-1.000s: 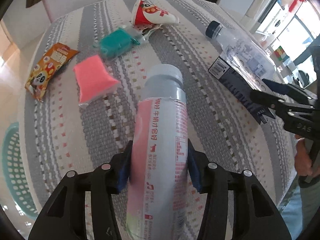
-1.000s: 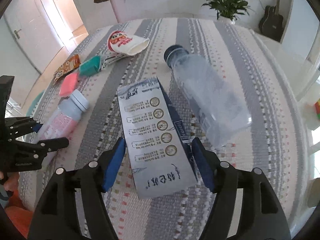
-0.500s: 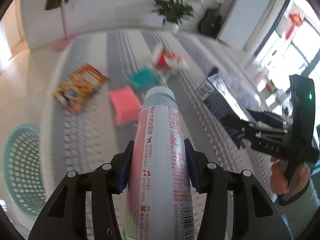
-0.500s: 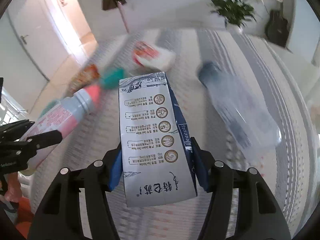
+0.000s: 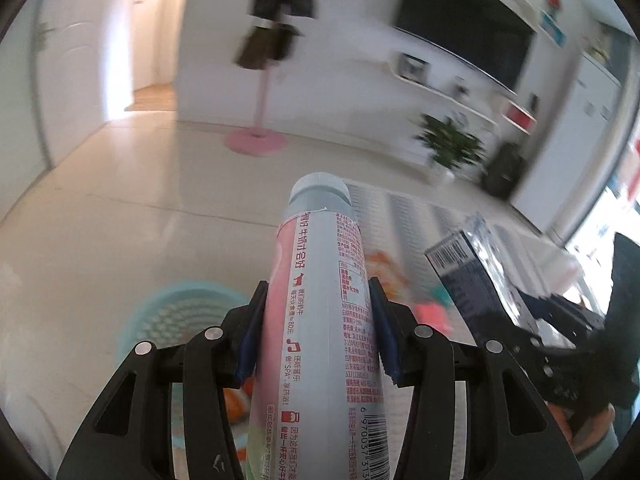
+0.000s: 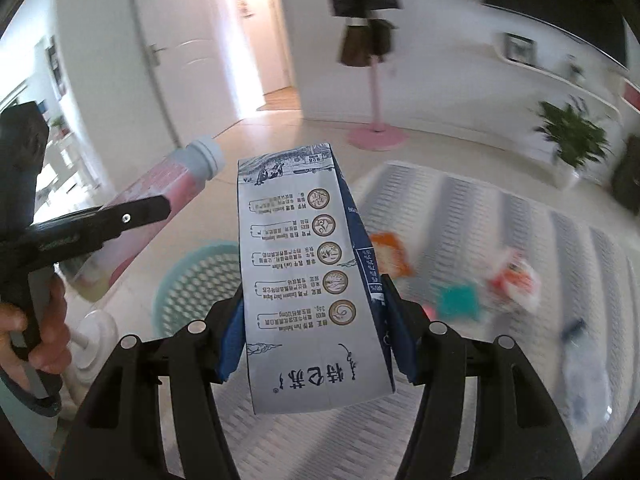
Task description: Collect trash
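Left claw point(image 5: 318, 332) pinches a pink bottle point(image 5: 320, 320), right claw point(image 6: 314, 332) pinches a carton point(image 6: 308, 276)

Striped tablecloth point(image 6: 500, 216) bears blurred wrappers point(image 6: 388, 252) and a clear bottle point(image 6: 584, 376)

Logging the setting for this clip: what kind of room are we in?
Most likely a home living room: a wall-mounted television above a floating shelf, a potted plant on the tiled floor, and a pink coat stand hung with clothes near an interior door.
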{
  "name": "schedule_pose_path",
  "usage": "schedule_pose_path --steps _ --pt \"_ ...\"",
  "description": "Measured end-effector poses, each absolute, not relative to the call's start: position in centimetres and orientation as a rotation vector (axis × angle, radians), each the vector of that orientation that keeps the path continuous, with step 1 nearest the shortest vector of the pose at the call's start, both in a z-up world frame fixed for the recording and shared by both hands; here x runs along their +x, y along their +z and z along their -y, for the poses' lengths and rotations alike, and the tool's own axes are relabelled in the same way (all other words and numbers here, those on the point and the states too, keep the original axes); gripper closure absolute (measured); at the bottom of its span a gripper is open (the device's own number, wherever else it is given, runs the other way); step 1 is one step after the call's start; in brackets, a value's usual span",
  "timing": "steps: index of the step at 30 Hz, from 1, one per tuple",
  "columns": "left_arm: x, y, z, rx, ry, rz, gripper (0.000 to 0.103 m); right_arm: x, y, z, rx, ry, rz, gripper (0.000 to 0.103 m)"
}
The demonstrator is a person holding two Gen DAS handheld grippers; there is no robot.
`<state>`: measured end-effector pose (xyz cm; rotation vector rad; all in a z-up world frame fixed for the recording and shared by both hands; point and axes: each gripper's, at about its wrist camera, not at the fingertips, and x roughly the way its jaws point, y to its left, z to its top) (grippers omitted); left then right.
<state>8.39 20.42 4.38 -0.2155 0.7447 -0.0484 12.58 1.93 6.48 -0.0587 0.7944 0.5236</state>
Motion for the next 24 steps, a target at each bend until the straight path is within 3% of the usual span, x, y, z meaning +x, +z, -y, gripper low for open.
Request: schedule_pose_path --steps 7,15,24 --pt "9.0 -0.3 -28.3 -0.339 0.093 -0.802 0.057 14.3 1.9 -11.6 -0.092 0.601 -0.911 0.046" --pt "10.2 -8.3 -32.1 -0.431 0.152 -0.925 0.057 15.5 -4.8 -17.9 -0.199 0.609 -1.077 0.045" --pt "10.0 -10.0 -33.2 -0.451 0.142 -0.935 0.053 15.4 -6.5 -19.8 -0.229 0.595 -1.113 0.043"
